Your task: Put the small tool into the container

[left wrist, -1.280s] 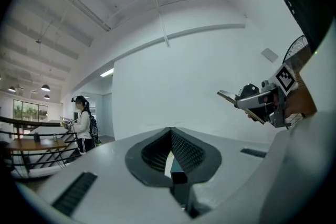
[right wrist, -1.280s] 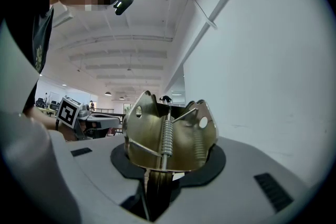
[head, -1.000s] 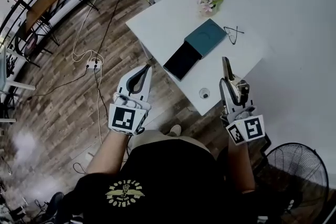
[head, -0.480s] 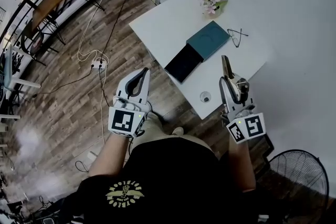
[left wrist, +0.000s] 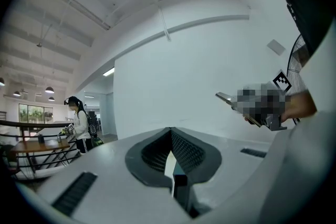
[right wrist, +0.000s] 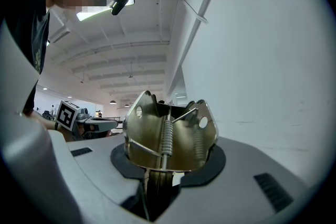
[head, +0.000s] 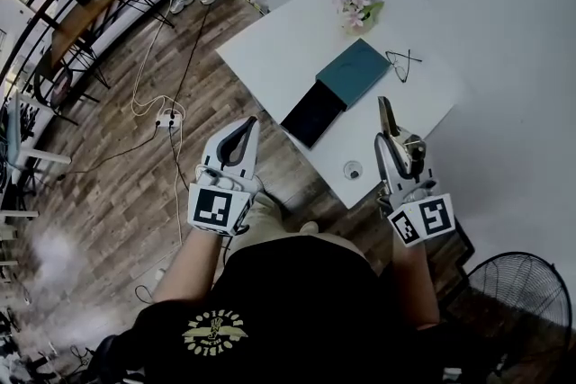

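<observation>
The carrying step is in hand. The right hand-held gripper (head: 393,147) is clamped on the tool (head: 387,117), a sprung metal piece that sticks out ahead of its jaws. It holds the tool in the air, seemingly over the near edge of the bench (head: 288,40). The box (head: 355,67) lies further in on the bench, teal, with its dark tray (head: 312,112) drawn out toward the person. The tool is well short of it. The left hand-held gripper (head: 247,125) hangs over the floor (head: 117,193), off the bench, jaws together on nothing.

Next, I judge, the right hand must go forward and left until the tool is over the tray, then tip down and let the jaws part. A small glass (head: 352,168) near the bench edge sits close to that path and should be cleared.

Only the head view shows box, tray and bench. The right gripper view gives the tool's coil spring and twin plates close up, gripped at the base. The left gripper view shows its own pads (left wrist: 186,152) meeting empty, and the other gripper with the tool's tip beyond.
</observation>
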`<state>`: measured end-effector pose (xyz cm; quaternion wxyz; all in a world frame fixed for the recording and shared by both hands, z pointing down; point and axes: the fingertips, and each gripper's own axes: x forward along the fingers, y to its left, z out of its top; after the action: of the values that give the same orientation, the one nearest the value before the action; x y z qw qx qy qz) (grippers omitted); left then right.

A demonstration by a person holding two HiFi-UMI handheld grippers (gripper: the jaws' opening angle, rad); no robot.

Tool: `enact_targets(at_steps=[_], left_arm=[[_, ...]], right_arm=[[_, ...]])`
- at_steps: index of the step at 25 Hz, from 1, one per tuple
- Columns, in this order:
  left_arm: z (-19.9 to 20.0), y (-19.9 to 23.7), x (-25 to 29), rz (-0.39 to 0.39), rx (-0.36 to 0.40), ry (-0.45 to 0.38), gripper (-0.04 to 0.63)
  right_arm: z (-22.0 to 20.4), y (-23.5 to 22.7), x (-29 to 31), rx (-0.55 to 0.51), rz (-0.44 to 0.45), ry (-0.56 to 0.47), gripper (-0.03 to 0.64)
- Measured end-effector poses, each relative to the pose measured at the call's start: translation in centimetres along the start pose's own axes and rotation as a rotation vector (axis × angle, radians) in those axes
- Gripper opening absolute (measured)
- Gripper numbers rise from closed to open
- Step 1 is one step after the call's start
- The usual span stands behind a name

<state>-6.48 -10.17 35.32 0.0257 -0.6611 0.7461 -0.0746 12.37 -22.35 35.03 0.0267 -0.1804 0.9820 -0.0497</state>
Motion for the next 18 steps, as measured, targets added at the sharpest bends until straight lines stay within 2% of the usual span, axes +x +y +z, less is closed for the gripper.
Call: enact_targets(at_steps=[10,18], left_arm=[[-1.0,1.6,0.8,-0.022,-0.007,-0.001,0.006],[-0.5,5.0,3.6,-0.081,-0.003,-0.020,0.006]], right_arm=[[-0.8,0.4,1.9,-0.004,-0.015,0.010,0.120],[-0.6,0.3,5.3,0.001,-0.070,0.016,0.118]])
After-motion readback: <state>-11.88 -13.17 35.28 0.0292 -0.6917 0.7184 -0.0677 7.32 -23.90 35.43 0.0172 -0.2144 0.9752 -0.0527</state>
